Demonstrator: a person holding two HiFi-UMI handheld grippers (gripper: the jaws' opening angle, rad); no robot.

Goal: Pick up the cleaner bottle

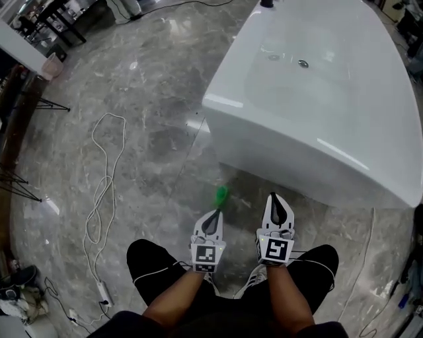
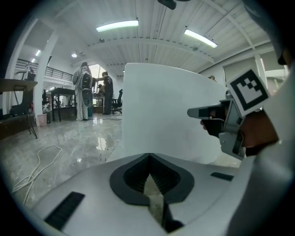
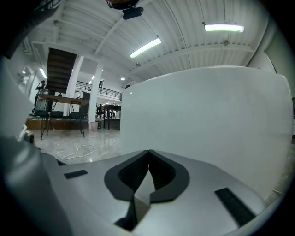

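Note:
A small green object point(image 1: 221, 195) stands on the marble floor beside the white bathtub point(image 1: 317, 152); it is too small to tell if it is the cleaner bottle. My left gripper point(image 1: 213, 215) is just below it in the head view, shut and empty. My right gripper point(image 1: 275, 199) is to its right, close to the tub's wall, also shut with nothing held. In the left gripper view the jaws point(image 2: 148, 157) meet in front of the tub wall point(image 2: 161, 110), and the right gripper point(image 2: 221, 117) shows at the right. In the right gripper view the closed jaws point(image 3: 148, 153) face the tub wall point(image 3: 207, 115).
A white cable point(image 1: 102, 191) loops over the floor at the left, down to a power strip point(image 1: 104, 290). The person's knees and shoes are right under the grippers. Dark tables point(image 1: 53, 20) stand at the far left. Several people point(image 2: 85, 92) stand far off in the hall.

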